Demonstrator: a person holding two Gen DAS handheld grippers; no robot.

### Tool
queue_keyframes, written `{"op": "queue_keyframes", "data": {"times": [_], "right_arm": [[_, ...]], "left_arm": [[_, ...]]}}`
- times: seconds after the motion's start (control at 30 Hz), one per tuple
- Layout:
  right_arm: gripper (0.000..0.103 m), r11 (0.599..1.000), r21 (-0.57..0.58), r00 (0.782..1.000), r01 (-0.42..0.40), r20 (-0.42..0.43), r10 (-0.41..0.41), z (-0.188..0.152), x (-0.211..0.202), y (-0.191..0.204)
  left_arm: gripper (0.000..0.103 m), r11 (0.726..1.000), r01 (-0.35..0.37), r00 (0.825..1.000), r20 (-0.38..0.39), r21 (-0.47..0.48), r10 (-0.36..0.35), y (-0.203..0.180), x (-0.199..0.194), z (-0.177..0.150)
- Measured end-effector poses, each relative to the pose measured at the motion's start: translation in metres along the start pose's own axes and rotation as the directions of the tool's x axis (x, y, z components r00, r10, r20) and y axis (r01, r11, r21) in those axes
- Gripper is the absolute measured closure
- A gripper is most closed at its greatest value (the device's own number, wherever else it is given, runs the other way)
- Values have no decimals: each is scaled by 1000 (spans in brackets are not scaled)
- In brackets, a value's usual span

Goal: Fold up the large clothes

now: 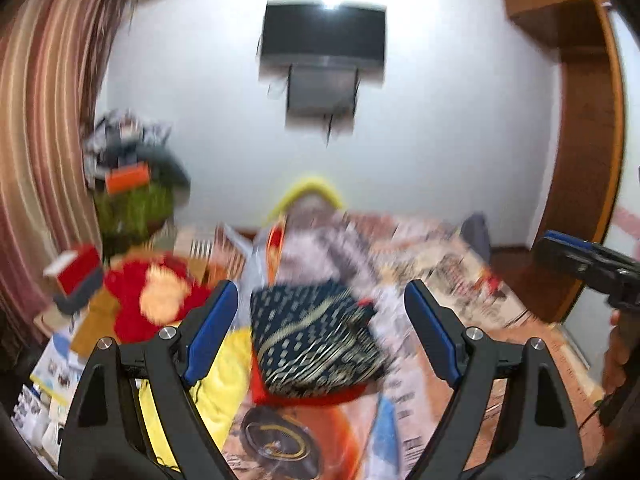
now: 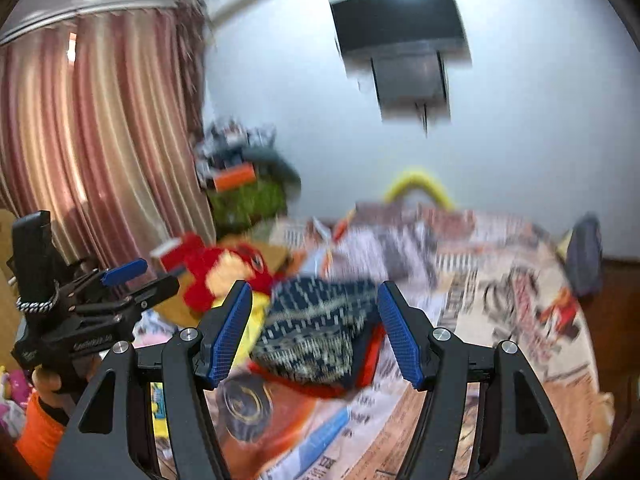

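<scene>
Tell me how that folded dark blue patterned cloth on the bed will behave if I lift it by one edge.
The dark blue patterned cloth looks soft, so it would probably droop. Its stacked layers may slide open. It seems light for its bulk.

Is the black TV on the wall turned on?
No, the black flat TV on the white wall has a dark screen showing only a glare spot.

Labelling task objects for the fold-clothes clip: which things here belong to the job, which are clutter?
Job:
- folded navy patterned cloth with red edge
- left gripper, open, empty
- right gripper, open, empty
- printed bedsheet

Clutter:
- red and cream plush toy
- black wall TV
- striped curtain
- yellow cloth
</scene>
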State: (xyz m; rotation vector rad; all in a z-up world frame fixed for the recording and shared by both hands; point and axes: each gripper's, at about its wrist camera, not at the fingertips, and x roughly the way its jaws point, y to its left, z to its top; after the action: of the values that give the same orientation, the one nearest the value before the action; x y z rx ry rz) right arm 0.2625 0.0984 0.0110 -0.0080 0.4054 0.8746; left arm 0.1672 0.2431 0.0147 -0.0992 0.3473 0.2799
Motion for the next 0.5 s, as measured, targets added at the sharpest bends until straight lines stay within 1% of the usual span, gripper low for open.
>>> {"op": "queue_keyframes", "data": {"times": [0.03, 0.13, 0.17, 0.27, 0.37, 0.4, 0.47, 0.5], "right_arm": [[42, 1000, -18, 999, 9, 46, -8, 2, -16, 9], [42, 999, -45, 990, 28, 137, -22, 2, -46, 26], [42, 998, -45, 987, 33, 162, -26, 0, -54, 30], [42, 998, -48, 979, 40, 202, -30, -7, -72, 40], [41, 996, -58, 975, 62, 218, -47, -15, -81, 46], [40, 996, -63, 975, 70, 217, -55, -17, -79, 47], [33, 993, -70, 974, 90, 217, -73, -23, -76, 49], [27, 993, -69, 973, 98, 216, -81, -26, -77, 50]], "left_arm": [[18, 1000, 1, 1000, 27, 4, -1, -5, -12, 2], [18, 1000, 0, 991, 130, 18, -3, -21, -58, 5], [18, 1000, -2, 986, 165, 25, -2, -26, -73, 4], [18, 999, -31, 973, 230, 27, 24, -37, -102, -4], [17, 999, -43, 969, 246, 16, 37, -42, -115, -13], [17, 999, -48, 969, 244, 11, 44, -42, -116, -15], [9, 998, -64, 970, 237, 2, 61, -41, -117, -18], [5, 997, -75, 968, 238, -5, 75, -40, -117, -20]]}}
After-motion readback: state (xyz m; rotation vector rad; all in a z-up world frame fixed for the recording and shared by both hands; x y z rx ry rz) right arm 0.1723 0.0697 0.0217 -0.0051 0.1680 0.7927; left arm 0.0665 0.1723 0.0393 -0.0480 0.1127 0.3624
